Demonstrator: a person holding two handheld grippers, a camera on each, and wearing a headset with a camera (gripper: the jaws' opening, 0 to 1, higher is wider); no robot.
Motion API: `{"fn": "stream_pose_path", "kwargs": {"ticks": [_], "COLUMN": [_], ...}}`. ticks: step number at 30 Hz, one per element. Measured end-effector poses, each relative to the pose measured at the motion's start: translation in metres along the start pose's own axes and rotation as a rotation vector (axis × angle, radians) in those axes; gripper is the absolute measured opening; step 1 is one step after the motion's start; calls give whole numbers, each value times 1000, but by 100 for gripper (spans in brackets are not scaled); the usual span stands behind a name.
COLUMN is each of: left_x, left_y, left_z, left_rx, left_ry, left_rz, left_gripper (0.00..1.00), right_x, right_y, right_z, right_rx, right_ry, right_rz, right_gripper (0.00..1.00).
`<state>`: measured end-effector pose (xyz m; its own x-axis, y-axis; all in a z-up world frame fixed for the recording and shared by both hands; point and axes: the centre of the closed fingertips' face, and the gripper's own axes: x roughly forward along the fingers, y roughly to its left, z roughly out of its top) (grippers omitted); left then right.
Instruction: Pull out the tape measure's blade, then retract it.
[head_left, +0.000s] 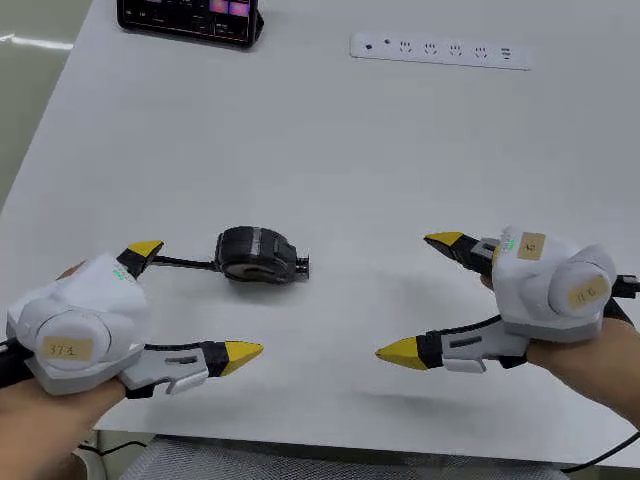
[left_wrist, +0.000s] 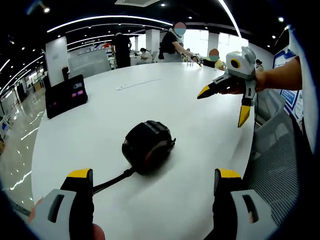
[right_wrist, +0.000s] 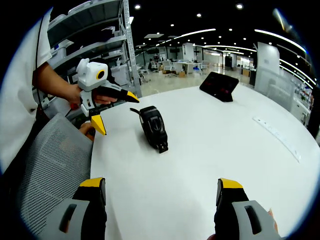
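While our left gripper (head_left: 198, 298) and right gripper (head_left: 418, 296) gape empty, the unpinned tape measure (head_left: 256, 257) could skid when tugged.

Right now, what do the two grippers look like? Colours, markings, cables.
Left gripper and right gripper match: rounded white shells, black jaws with pointed yellow tips. The shells carry tan stickers, writing too small to read, plus a green mark each. A black cable leaves the right one. The person wears a white shirt.
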<state>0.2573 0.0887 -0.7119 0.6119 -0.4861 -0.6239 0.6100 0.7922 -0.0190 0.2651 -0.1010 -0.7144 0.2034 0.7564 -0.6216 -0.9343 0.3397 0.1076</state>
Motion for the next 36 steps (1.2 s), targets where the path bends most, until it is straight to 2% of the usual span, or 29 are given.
{"fn": "stream_pose_path", "kwargs": {"ticks": [10, 20, 25, 27, 28, 36], "left_x": [-8, -13, -15, -15, -16, -18], "left_y": [-3, -4, -6, -4, -7, -7], "left_z": [1, 2, -3, -3, -4, -6], "left_rx": [-25, -16, -6, 15, 10, 15], "left_ry": [-16, -21, -11, -13, -8, -5], "left_rz": [-52, -74, -90, -73, -92, -100], "left_gripper": [99, 99, 99, 99, 99, 99], "right_x": [-16, -28, -34, -37, -39, -50], "right_y": [0, 1, 1, 1, 1, 0], "right_z": [-2, -5, -13, -15, -17, -28], "right_rx": [32, 62, 78, 82, 87, 104], "right_ry": [-27, -44, -38, -37, -36, -28], "right_rz": [-41, -67, -79, -84, -87, -106], "right_gripper": [93, 94, 94, 94, 94, 95]}}
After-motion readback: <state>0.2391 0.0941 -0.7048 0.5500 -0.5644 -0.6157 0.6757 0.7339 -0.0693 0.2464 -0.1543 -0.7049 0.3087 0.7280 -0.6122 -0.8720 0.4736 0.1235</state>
